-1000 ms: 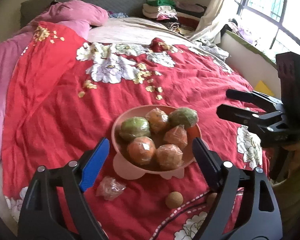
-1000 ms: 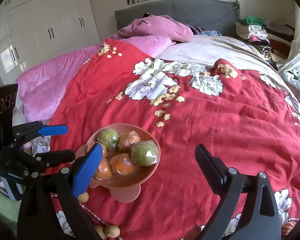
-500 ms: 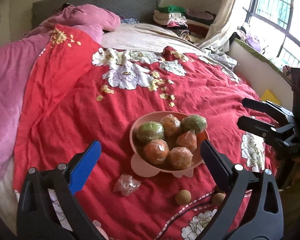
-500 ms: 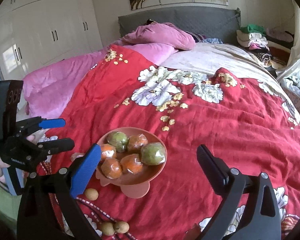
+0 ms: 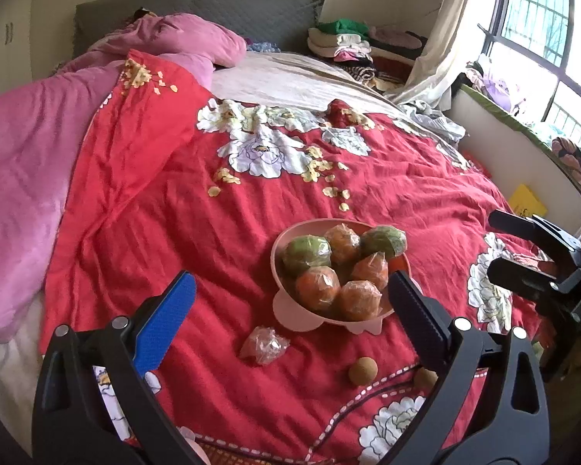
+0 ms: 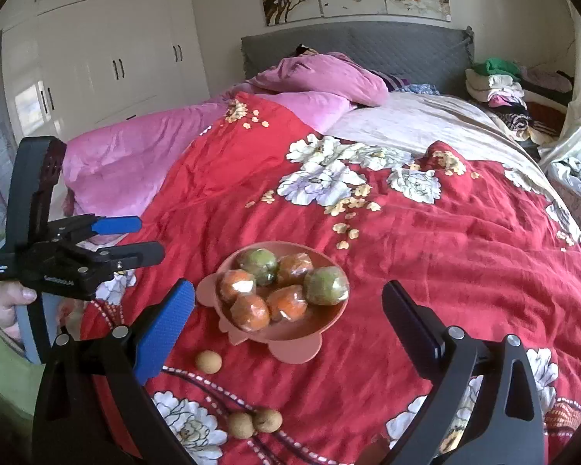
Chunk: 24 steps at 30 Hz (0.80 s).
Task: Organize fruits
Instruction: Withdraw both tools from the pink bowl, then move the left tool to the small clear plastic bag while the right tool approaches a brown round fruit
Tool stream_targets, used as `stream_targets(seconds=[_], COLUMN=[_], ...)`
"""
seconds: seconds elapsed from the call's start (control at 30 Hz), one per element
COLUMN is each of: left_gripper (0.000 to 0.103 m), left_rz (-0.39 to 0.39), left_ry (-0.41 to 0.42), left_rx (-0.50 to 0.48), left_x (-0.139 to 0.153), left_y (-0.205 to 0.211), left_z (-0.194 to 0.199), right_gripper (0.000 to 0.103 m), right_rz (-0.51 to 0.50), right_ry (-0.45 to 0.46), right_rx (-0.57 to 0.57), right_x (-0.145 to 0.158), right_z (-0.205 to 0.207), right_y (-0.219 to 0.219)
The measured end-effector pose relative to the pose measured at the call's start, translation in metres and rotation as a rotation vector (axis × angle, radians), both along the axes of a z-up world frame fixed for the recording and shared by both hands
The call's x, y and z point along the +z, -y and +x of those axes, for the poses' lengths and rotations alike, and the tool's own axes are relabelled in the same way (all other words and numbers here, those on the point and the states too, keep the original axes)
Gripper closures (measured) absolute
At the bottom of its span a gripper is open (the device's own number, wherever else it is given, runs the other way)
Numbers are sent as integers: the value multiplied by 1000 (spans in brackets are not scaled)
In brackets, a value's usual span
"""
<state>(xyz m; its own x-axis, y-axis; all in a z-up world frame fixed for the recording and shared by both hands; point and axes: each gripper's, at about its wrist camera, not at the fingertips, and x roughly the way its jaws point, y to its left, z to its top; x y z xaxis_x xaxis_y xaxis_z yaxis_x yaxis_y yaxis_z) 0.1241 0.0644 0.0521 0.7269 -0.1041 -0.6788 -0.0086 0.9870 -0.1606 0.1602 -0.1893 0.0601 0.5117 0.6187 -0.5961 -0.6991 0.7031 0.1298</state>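
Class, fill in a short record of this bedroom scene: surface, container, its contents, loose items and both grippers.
Surface: red floral quilt
Container: pink plastic bowl
Contents: four orange and two green plastic-wrapped fruits
Loose items: three small round brown fruits and a crumpled clear wrapper on the quilt
Left gripper: open, empty
Right gripper: open, empty

The quilt (image 5: 220, 240) is red with white flowers. The bowl (image 5: 290, 312) is pink, holding orange fruit (image 5: 317, 288) and green fruit (image 5: 306, 250). Brown balls (image 6: 208, 361) lie nearby. One claw pad (image 5: 165, 325) is blue. The blanket (image 5: 23, 178) is plain pink.
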Motion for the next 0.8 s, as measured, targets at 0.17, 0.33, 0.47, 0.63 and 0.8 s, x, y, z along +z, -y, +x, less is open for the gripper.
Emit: stream_targets(seconds=[0.17,0.33,0.47,0.63,0.8], left_gripper=[10,10,10,10,10], left_rz=[2,-2,-1,4,9], left_ry=[0,4,0,-6,-21], left_rx=[2,10,15,12,10], left_x=[0,1,2,1,-3], left_y=[0,-4,-6,-6,-5], left_z=[-3,-11,-16,-21,-24], right_gripper=[6,6,6,6,6], right_rz=[-3,-10,-21,-32,-61], right_ry=[1,-9,-18,-32,-53], right_rx=[7,2,6,14,30], right_x=[0,-2,-6,-13,-24], right_z=[-10,-19,-27,-37,-48], right_y=[1,3,2,1,-1])
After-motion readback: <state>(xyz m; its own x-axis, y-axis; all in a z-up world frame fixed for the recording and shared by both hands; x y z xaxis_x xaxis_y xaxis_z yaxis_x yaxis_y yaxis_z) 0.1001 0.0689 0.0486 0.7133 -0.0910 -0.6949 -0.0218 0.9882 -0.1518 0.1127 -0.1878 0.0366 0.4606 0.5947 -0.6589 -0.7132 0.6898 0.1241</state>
